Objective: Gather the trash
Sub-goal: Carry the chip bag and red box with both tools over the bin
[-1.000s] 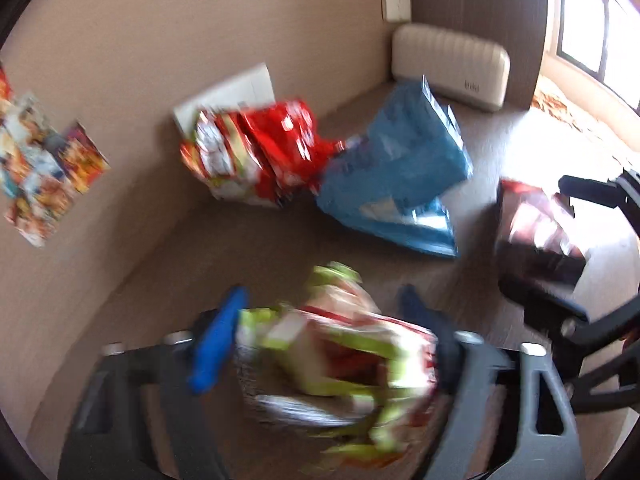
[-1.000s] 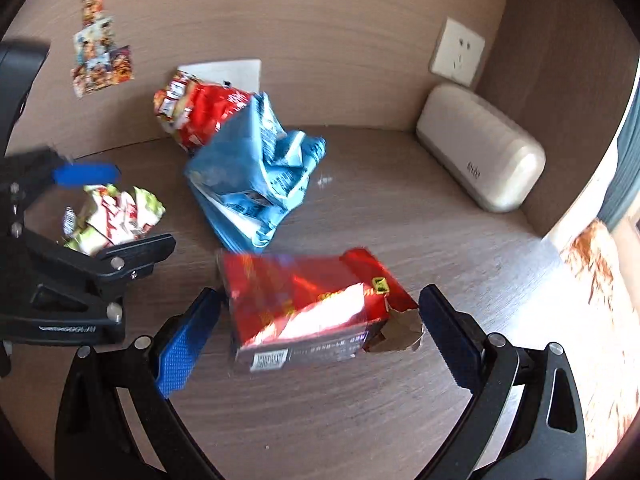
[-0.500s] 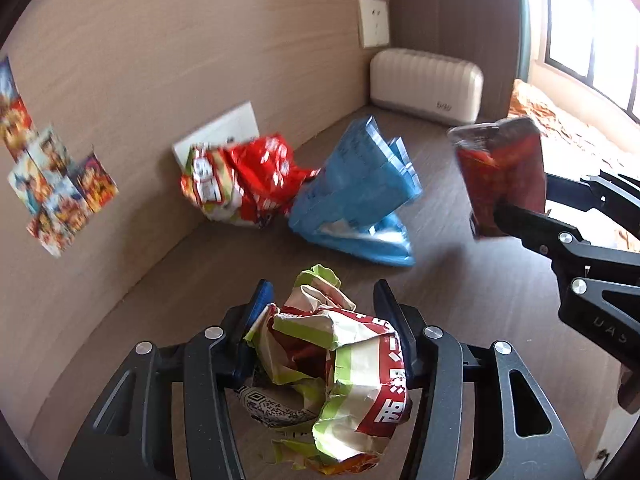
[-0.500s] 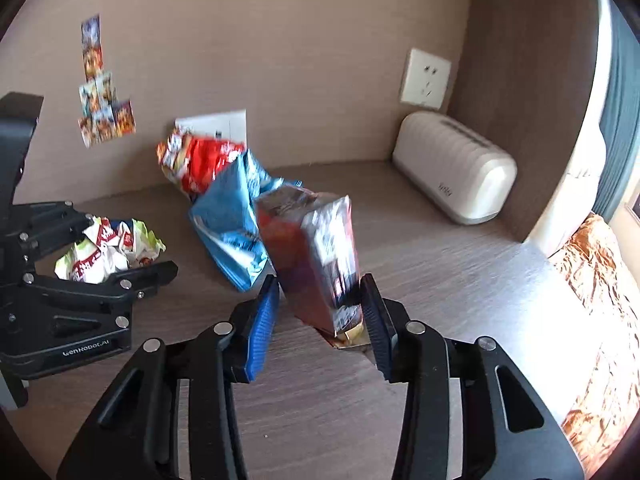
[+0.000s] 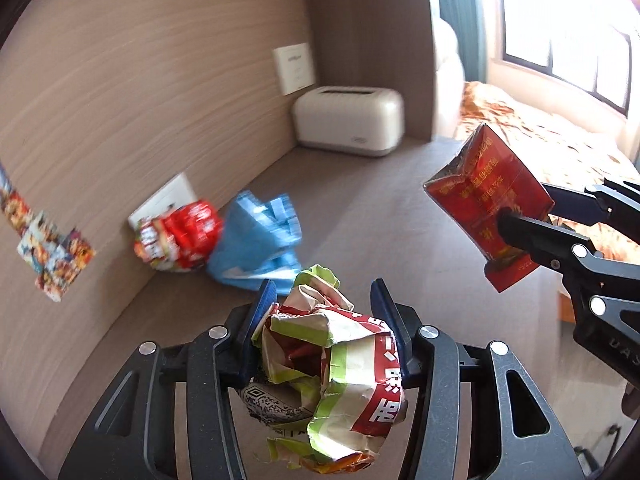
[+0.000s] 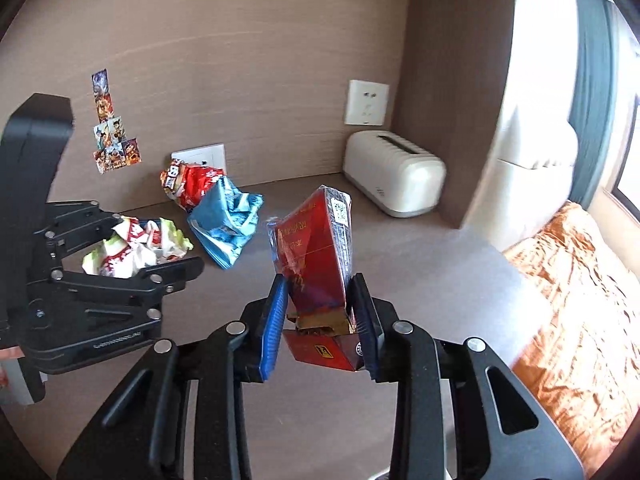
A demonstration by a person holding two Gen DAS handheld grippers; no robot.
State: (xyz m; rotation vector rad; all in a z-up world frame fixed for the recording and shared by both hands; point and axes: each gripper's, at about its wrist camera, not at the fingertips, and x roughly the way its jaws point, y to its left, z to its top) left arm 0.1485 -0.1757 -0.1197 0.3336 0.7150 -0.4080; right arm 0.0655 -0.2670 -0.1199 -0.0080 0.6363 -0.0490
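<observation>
Red carton [image 6: 316, 256] stands upright, clamped in right hand-held gripper [image 6: 320, 320].

Stickers [image 5: 48, 248] and blue bag [image 5: 260, 236] motion-blurred, print illegible.

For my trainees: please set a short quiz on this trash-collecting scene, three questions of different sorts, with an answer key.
1. True or false: the left gripper is empty.
2. Multiple choice: which item does the right gripper hold? A) the blue bag B) the red box C) the cream appliance
3. Short answer: which two pieces of trash lie on the desk by the wall?

Key
1. False: it is clamped on the crumpled green and white wrapper.
2. B.
3. The red snack bag and the blue bag, touching each other.
</observation>
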